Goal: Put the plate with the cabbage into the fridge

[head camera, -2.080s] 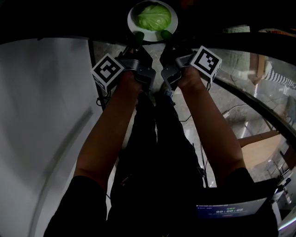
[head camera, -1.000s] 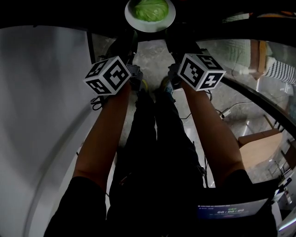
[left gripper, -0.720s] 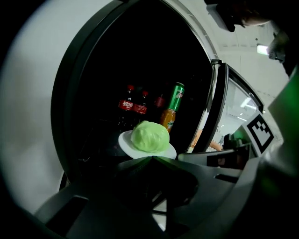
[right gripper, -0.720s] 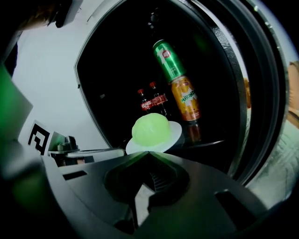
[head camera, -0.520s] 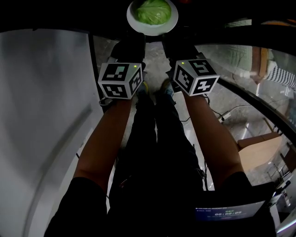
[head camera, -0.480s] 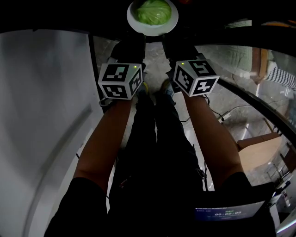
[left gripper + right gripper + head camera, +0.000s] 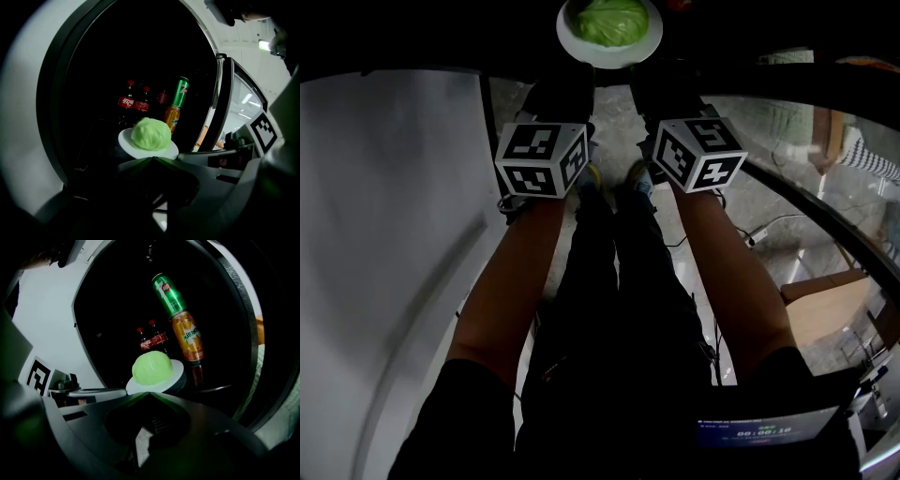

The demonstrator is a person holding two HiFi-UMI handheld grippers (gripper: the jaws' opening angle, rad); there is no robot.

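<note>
Both tools are out in front, side by side, and between them sits the plate (image 7: 572,45) with the cabbage (image 7: 609,19), right at the top of the head view. The two marker cubes (image 7: 542,159) face up at the camera, bare forearms (image 7: 511,281) running back from them over dark trousers.

Over to the left gripper view: the left tool (image 7: 152,158) has its jaws brought together to a point, clenched on the near rim of the white plate (image 7: 125,140). The cabbage (image 7: 150,134), pale green and round, sits in the middle of it.

Same story on the other side: the right tool (image 7: 149,393) is closed to a tip and grasping the plate (image 7: 177,369) at its near edge, the cabbage (image 7: 151,367) just above.

The plate is at the dark mouth of the fridge (image 7: 47,108). Whether it rests on a shelf or hangs from the two tools, I cannot tell; everything under it is black.

Behind it, the drinks. Two red-labelled cola bottles (image 7: 133,101) stand together at the back. To their right a green can (image 7: 168,294) stands stacked on an orange can (image 7: 188,337), close beside the plate's far edge. The fridge's glass door (image 7: 225,103) stands open at the right.
</note>
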